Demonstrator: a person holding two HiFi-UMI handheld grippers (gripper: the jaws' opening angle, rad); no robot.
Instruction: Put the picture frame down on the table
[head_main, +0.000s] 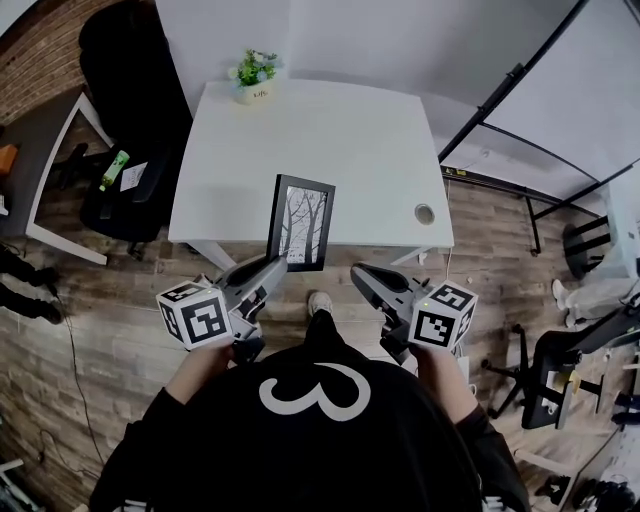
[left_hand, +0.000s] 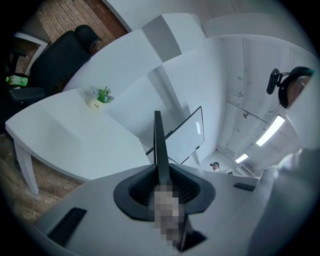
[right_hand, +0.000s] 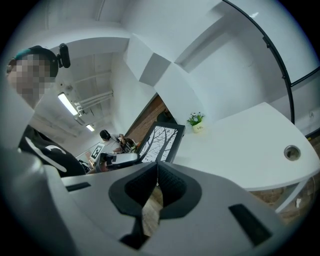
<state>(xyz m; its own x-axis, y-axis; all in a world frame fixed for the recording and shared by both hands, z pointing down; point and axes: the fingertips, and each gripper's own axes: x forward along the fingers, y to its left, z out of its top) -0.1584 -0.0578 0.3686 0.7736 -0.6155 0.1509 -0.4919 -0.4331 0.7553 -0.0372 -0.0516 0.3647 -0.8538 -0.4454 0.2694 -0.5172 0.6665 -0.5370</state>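
The fingers (left_hand: 141, 189) of the left gripper (left_hand: 159, 169) are pressed together on the thin dark edge of the picture frame (left_hand: 158, 142), which rises edge-on straight out of the grip. The right gripper (right_hand: 157, 176) has its fingers closed on nothing; only floor shows through the slit between them.

The step in hand looks like the lowering itself. To do it well, the left gripper should bring the frame further in over the table (head_main: 330, 130) before tipping it flat, since it sits right at the near edge and could slide off if let go there. A slow tilt, back down and tree print up, then opening the fingers only once the frame rests fully on the white top, seems safest. The idle right gripper could steady the far side.

In the head view the frame (head_main: 300, 222) overlaps the table's near edge, held at its lower left corner by the left gripper (head_main: 272, 266), with the right gripper (head_main: 362, 274) just beside its lower right corner and apart from it. Whether the frame touches the table I cannot tell.
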